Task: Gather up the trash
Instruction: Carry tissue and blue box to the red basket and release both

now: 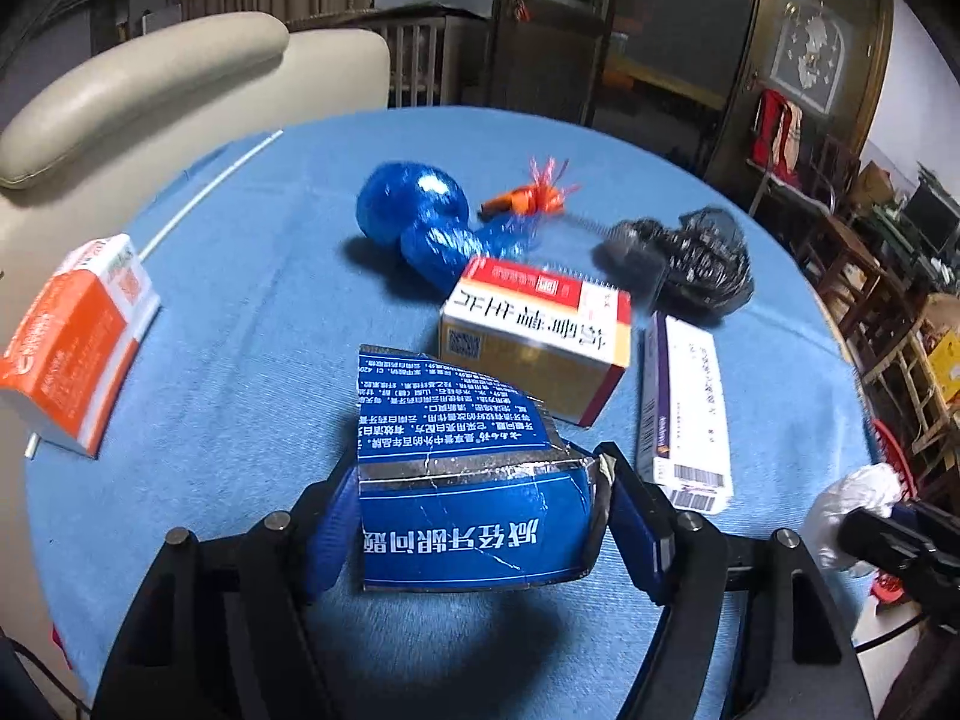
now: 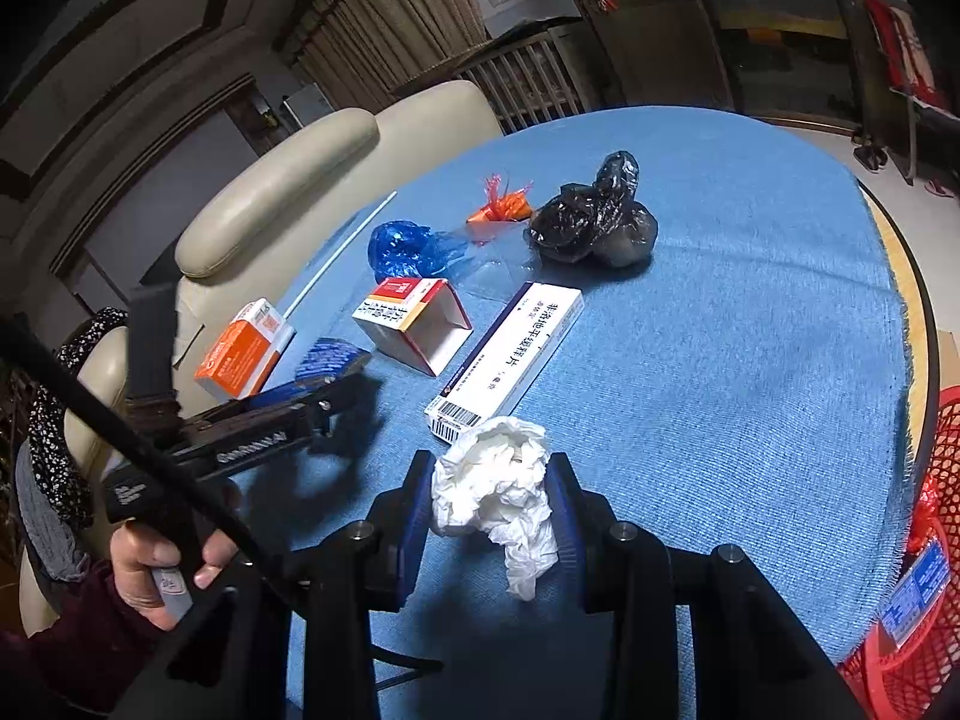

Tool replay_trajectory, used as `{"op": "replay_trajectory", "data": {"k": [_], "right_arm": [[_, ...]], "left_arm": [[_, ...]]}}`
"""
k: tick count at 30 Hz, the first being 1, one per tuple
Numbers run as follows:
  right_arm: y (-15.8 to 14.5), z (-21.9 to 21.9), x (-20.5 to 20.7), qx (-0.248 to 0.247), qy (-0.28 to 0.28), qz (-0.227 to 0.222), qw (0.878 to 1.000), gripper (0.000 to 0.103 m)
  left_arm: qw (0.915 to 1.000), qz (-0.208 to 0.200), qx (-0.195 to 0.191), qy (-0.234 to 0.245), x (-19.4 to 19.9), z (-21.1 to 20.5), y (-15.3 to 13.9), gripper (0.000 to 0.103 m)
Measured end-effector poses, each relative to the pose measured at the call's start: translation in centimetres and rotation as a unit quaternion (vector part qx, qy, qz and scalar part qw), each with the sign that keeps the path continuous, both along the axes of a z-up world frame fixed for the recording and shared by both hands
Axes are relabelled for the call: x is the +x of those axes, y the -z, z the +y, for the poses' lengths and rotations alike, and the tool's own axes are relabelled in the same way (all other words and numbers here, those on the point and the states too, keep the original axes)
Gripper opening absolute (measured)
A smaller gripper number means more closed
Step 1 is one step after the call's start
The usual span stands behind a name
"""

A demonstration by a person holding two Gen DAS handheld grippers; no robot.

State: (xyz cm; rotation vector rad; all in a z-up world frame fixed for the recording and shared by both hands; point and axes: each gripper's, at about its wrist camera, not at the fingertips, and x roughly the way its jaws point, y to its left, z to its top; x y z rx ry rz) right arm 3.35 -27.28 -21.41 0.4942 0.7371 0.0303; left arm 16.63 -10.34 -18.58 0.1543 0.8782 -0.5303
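My left gripper is shut on a torn blue carton with white print, held just above the blue tablecloth; its shadow falls below. Seen from the right wrist, that left gripper and the carton sit at the left. My right gripper is shut on a crumpled white tissue, which also shows in the left wrist view. On the cloth lie an orange-white box, an open red-yellow box, a long white-purple box, a blue bag, an orange wrapper and a black bag.
A red mesh basket stands past the table's right edge. A cream chair backs the table's far left side. A thin white stick lies near that edge. A person's hand grips the left gripper's handle.
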Motion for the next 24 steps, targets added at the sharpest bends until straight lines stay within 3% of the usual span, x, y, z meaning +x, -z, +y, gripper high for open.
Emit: {"op": "replay_trajectory", "data": {"k": [6,24], "right_arm": [[-0.6,-0.2,-0.7,-0.001,0.005,-0.013,1.0,0.04],[-2.1,-5.4,-7.2,0.008,0.08,-0.054,0.995,0.04]], "left_arm": [[0.9997,-0.025,-0.001,0.008,-2.4,-0.3,-2.7,0.075],[0.9889,-0.093,0.075,0.089,-10.0,-7.9,-6.1,0.075]]}}
